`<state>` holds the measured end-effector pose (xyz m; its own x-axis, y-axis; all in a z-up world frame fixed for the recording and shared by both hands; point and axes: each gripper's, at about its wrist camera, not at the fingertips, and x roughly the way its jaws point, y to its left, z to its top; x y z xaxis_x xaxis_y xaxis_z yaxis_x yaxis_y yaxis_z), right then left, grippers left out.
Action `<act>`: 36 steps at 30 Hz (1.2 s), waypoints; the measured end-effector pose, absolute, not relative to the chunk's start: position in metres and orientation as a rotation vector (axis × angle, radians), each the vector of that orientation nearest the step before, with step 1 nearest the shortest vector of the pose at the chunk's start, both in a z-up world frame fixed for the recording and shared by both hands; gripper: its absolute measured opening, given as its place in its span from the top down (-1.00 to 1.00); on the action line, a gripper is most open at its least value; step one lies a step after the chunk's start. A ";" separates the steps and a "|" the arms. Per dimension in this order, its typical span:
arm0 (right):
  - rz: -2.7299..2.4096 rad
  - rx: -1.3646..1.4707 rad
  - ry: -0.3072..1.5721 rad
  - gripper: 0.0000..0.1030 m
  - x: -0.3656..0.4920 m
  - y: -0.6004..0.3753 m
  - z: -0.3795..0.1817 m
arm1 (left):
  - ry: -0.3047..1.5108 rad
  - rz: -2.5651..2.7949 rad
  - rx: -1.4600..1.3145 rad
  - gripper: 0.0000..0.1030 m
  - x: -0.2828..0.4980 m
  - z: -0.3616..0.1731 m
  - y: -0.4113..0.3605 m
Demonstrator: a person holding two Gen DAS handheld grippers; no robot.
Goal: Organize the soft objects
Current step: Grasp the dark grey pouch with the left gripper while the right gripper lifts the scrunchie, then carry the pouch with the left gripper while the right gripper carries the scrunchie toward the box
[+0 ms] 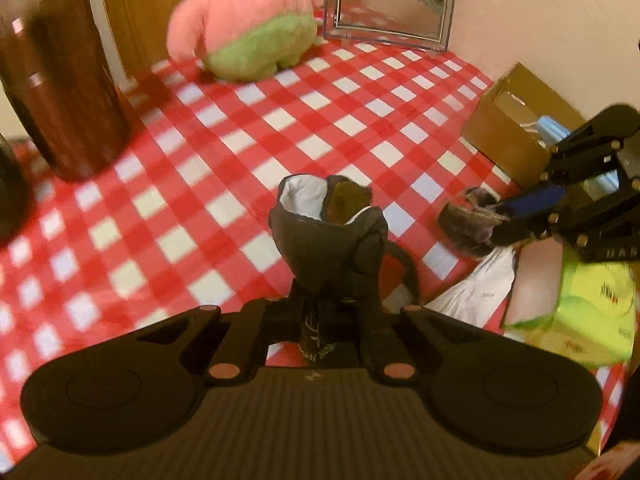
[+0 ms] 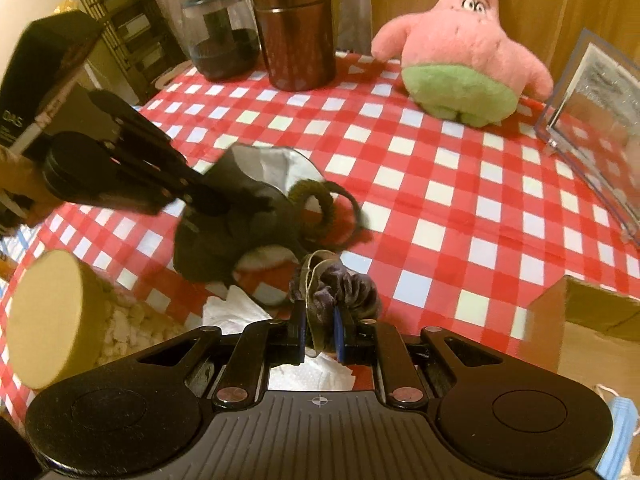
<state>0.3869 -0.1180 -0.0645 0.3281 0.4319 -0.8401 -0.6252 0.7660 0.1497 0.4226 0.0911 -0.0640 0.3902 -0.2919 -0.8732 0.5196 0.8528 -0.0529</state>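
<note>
My left gripper (image 1: 328, 304) is shut on a dark fabric pouch (image 1: 332, 240) with a white lining, held upright above the checked tablecloth; in the right wrist view the left gripper (image 2: 224, 204) pinches the pouch (image 2: 232, 220). My right gripper (image 2: 320, 320) is shut on a dark velvet scrunchie (image 2: 340, 288); in the left wrist view the right gripper (image 1: 508, 220) holds the scrunchie (image 1: 468, 224) at the right. An olive scrunchie (image 2: 312, 208) lies by the pouch. A pink and green star plush (image 2: 464, 60) sits at the back, also in the left wrist view (image 1: 248, 28).
A brown metal canister (image 2: 296, 28) and a glass jar (image 2: 220, 36) stand at the back left. A clear picture frame (image 2: 592, 96) stands at the right. A cardboard box (image 1: 516, 124) sits at the right edge. White tissue (image 2: 236, 312) and a yellow-green pack (image 1: 592, 312) lie near.
</note>
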 end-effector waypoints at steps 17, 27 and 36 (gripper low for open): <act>0.666 -0.176 0.935 0.73 0.345 -0.135 -0.002 | 0.956 -0.446 0.394 0.91 0.369 0.025 0.096; 0.650 -0.161 0.894 0.73 0.317 -0.146 0.029 | 0.939 -0.395 0.304 0.91 0.342 0.065 0.094; 0.624 -0.124 0.845 0.73 0.287 -0.169 0.059 | 0.890 -0.333 0.155 0.91 0.314 0.102 0.081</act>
